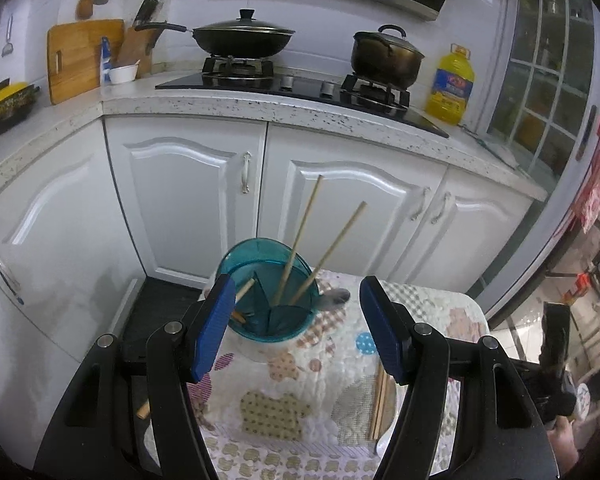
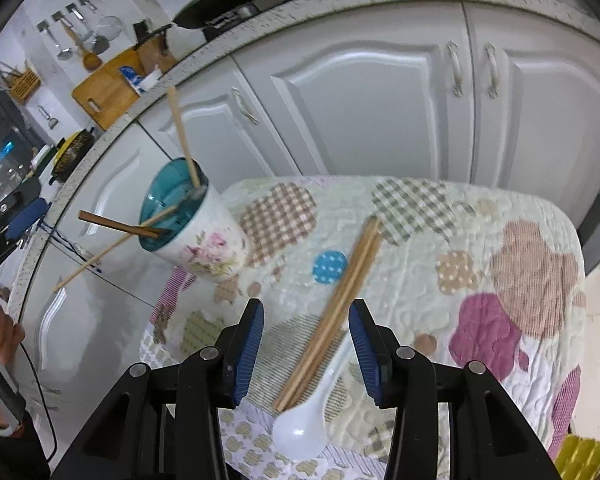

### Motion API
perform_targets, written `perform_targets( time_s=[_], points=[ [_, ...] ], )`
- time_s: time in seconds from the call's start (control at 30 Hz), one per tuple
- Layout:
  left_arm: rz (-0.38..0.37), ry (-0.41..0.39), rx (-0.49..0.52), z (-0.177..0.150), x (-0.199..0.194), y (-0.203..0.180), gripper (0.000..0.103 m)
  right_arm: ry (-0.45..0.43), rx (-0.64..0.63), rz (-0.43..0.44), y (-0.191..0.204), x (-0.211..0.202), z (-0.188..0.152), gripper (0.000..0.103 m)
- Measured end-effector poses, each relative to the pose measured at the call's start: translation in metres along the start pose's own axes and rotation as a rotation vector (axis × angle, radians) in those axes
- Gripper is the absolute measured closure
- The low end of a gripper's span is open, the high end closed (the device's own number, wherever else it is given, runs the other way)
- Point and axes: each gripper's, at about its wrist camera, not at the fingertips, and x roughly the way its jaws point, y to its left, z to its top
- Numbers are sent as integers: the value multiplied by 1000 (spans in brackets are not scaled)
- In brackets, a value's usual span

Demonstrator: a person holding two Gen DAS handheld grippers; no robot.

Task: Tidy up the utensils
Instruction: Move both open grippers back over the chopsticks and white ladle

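Kitchen scene, both wrist views. A row of white cabinets (image 1: 188,196) under a speckled counter (image 1: 228,106) fills the background. In front of it stands a small table under a patchwork cloth (image 2: 440,240), which carries all the utensils.

Near the far left corner of the cloth stands the utensil holder (image 2: 188,220), a flowered cup with a teal divided insert. Several chopsticks already lean in it: two pale ones (image 1: 300,240) angled up and away, and a darker one (image 2: 116,224) jutting to the side.

Loose items remain on the cloth: a pair of wooden chopsticks (image 2: 340,300) lying side by side, their near ends resting across the handle of a white spoon (image 2: 300,432).

The left gripper (image 1: 296,328) hangs just before the holder with its jaws spread fully wide and nothing between them; it appears to have no job at this instant. The right gripper (image 2: 306,344) points down at the loose chopsticks, jaws partly open, straddling the pair without pressing on it.

Step in hand, as judged: picking up the remaining chopsticks. The next move calls for lowering the right gripper until the pads flank both sticks, closing evenly so neither rolls free, and lifting without dragging the spoon beneath.
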Motion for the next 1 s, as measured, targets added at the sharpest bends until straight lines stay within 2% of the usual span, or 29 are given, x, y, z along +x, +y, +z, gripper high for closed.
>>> perform_targets(
  time_s=[0.1,0.23,0.33,0.43,0.57,0.63,0.73,0.8,1.0],
  points=[
    [-13,-2,-39,-2,-6,12,38,11,5,-6,-5,1,-5,61],
    [-19,-7,-23,-9,-18,20,38,8,18,0,-10,2,-6,61],
    [-52,14,-30,-29,-24,27,38,13,35,7,-13,6,-6,61],
    [-50,64,-42,-56,-20,33,38,26,31,12,-13,11,-8,61],
    [-4,135,-49,-93,-8,47,38,39,31,13,-13,14,-11,61],
    [56,174,-56,-102,5,60,38,40,38,14,-14,15,-11,61],
    [151,172,-86,-99,16,84,38,40,47,16,-15,16,-10,61],
    [190,154,-114,-90,22,98,39,39,48,21,-14,16,-10,61],
    [186,34,-112,-37,29,103,39,59,43,12,-10,21,-10,61]
  ],
)
